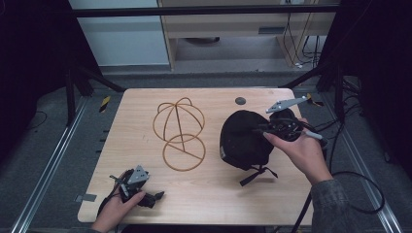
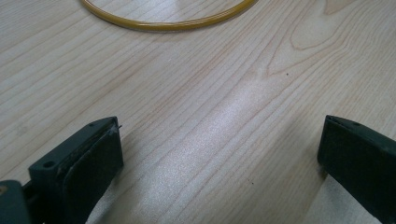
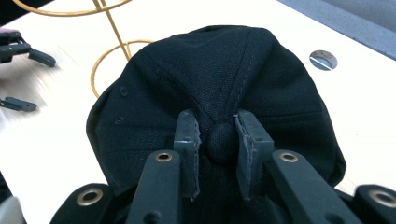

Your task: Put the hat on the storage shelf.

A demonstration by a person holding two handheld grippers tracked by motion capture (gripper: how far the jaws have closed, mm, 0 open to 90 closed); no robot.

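We are pinching the cap's top button in the right gripper, lower center of frame. Keeping that pinch firm, we should be carrying it level toward the wire stand. The left gripper is resting spread on the counter.

No legible text, label, brand, number or sign on black cap, gold wire hat stand, wooden table or either gripper. Yellow-black striped marker on floor: pattern only, no characters.

Black cap, crown button pinched, near table's right edge.
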